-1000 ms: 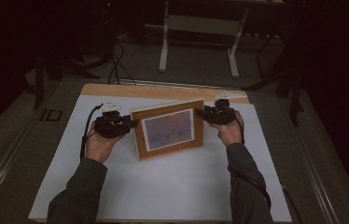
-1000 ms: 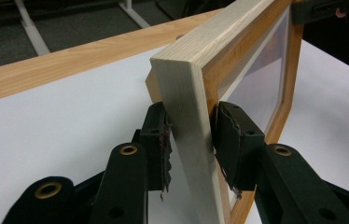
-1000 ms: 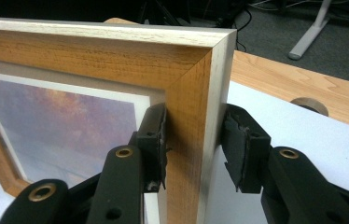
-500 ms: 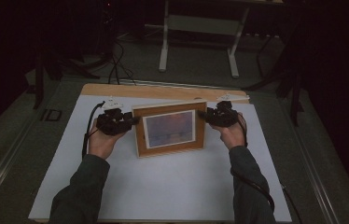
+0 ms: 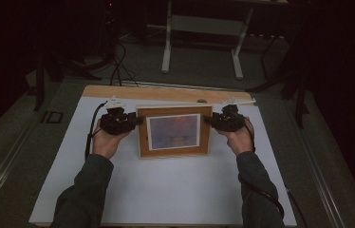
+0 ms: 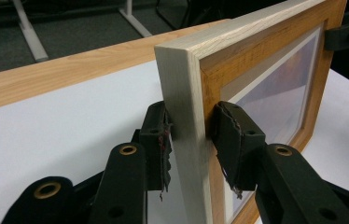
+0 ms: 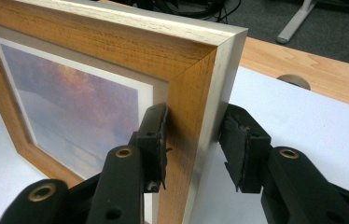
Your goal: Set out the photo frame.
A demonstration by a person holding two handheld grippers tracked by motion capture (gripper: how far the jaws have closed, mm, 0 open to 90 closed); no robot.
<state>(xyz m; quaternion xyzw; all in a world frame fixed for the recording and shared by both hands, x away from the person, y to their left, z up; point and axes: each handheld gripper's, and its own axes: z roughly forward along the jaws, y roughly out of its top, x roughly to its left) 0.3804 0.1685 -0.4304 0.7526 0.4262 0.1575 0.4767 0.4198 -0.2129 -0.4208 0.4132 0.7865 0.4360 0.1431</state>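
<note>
The picture frame (image 5: 174, 131) stands upright on the white sheet (image 5: 166, 190), just in front of the table's bare wooden strip (image 5: 118, 92), face toward me. It looks stiff and fairly light, but its glazed front makes it fragile, and the smooth wood could slip. I judge the side rails the safest hold, away from the glass. My left claw (image 6: 189, 140) clamps the frame's left rail; my right claw (image 7: 193, 140) pinches the right rail, both front to back.

Tool (image 7: 193, 140) clamped on wooden picture frame (image 7: 186, 79) edge, white table (image 7: 303, 121)
</note>
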